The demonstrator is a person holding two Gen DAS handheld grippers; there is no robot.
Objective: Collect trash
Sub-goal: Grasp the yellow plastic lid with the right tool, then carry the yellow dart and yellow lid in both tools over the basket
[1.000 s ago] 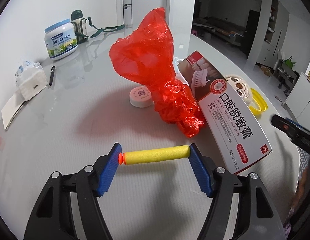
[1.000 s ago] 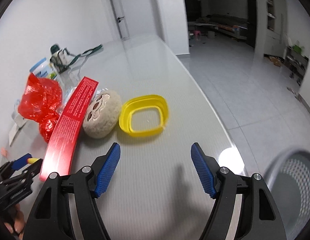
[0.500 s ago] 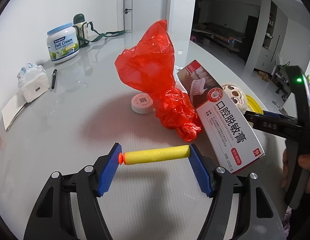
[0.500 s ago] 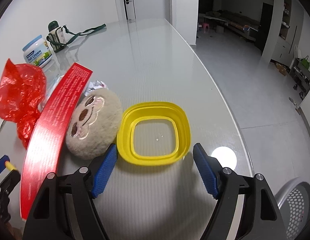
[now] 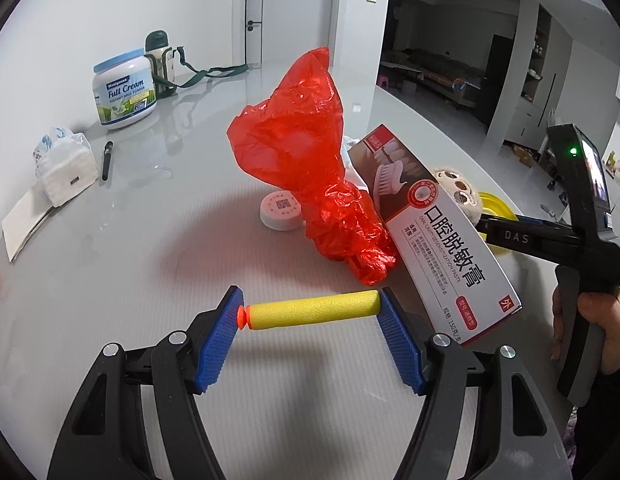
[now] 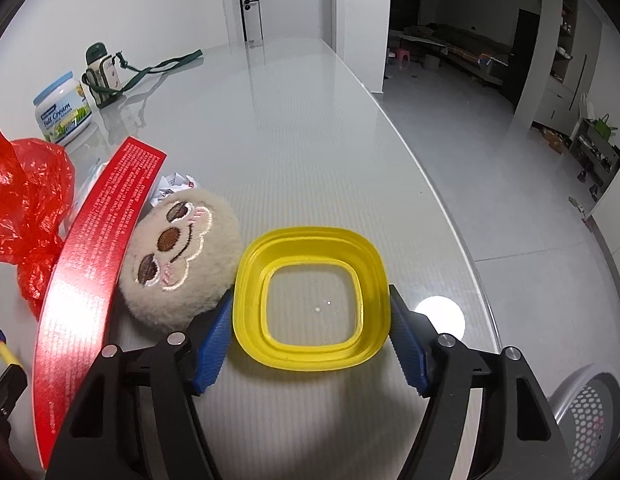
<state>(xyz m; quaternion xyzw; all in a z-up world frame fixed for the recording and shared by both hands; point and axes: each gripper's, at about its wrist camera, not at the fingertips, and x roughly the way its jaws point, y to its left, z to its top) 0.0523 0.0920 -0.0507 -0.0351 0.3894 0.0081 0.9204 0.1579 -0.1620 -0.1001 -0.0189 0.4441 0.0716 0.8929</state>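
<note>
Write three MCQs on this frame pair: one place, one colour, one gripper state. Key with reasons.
1. What lies directly beside the yellow frame on the table?
A. milk powder tub
B. plush toy
C. tissue pack

2. What colour is the crumpled plastic bag?
A. red
B. green
C. black

3. What does the left hand-held gripper hold?
A. nothing
B. a pen
C. a foam dart

Key: 1 B, the plush toy touches the frame's left side, and the right hand-held gripper is closing around the frame. 2 A, the bag is bright red. 3 C, the yellow foam dart spans both pads.
</note>
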